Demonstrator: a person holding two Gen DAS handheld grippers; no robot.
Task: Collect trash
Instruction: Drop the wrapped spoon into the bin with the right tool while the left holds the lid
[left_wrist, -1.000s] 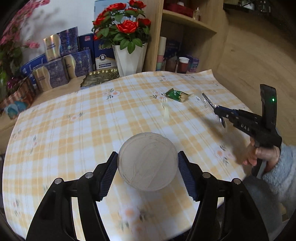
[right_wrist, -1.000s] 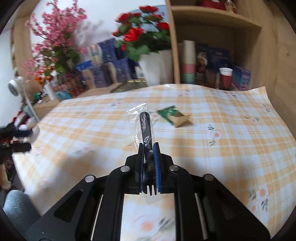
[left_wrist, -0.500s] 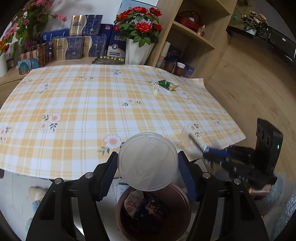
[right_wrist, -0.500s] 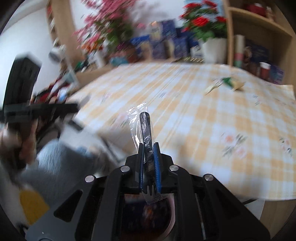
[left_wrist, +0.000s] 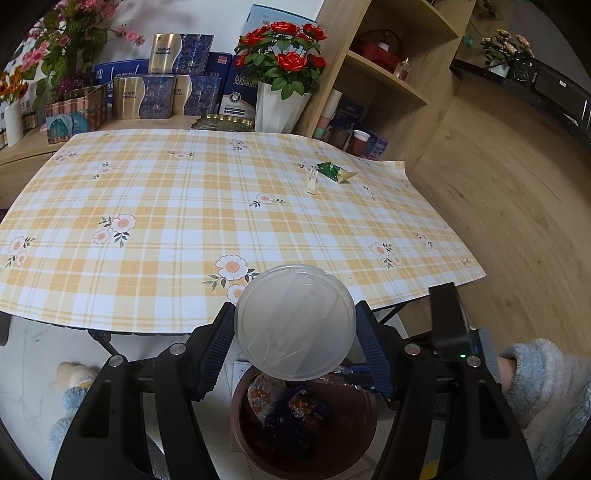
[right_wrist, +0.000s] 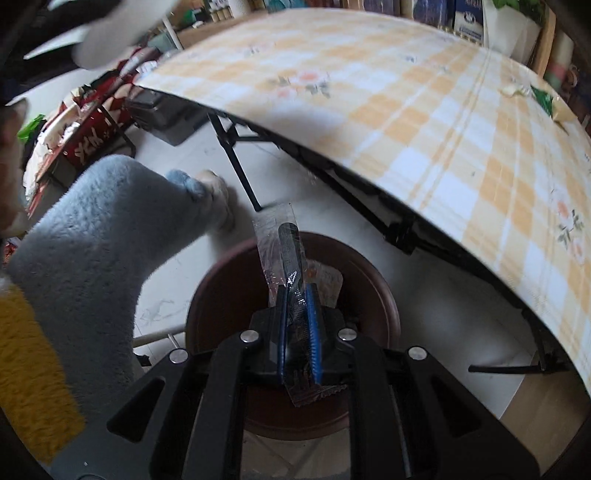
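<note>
I take the brown bin (left_wrist: 303, 421) on the floor as my landmark: it stands just off the near edge of the worktop (left_wrist: 155, 229), with printed wrappers already lying inside it. My left hand-held gripper (left_wrist: 295, 328) is clamped on a round translucent plastic container (left_wrist: 295, 321), one ribbed pad pressing each side, and it hangs directly above the bin's rim on the worktop side. My right hand-held gripper (right_wrist: 298, 325) points steeply down over the same bin (right_wrist: 221, 295), its blue pads squeezed together on a black plastic fork in a clear wrapper (right_wrist: 290, 258); the wrapper's top sticks out past the fingertips over the bin's far rim, and its crimped end with the tines hangs back between the arms of the tool. In the left view the right tool's black body and a fluffy pale-blue sleeve (left_wrist: 546, 384) show just right of the bin. On the worktop, well away from the bin toward the far right corner, lie a green snack packet (left_wrist: 334, 170) and, touching or just beside it, a small white fork (left_wrist: 312, 181). Left of the bin, a leg in fluffy blue fabric (right_wrist: 96, 240) and a slippered foot (right_wrist: 218, 195) rest on the pale floor, beside the worktop's folding black legs
</note>
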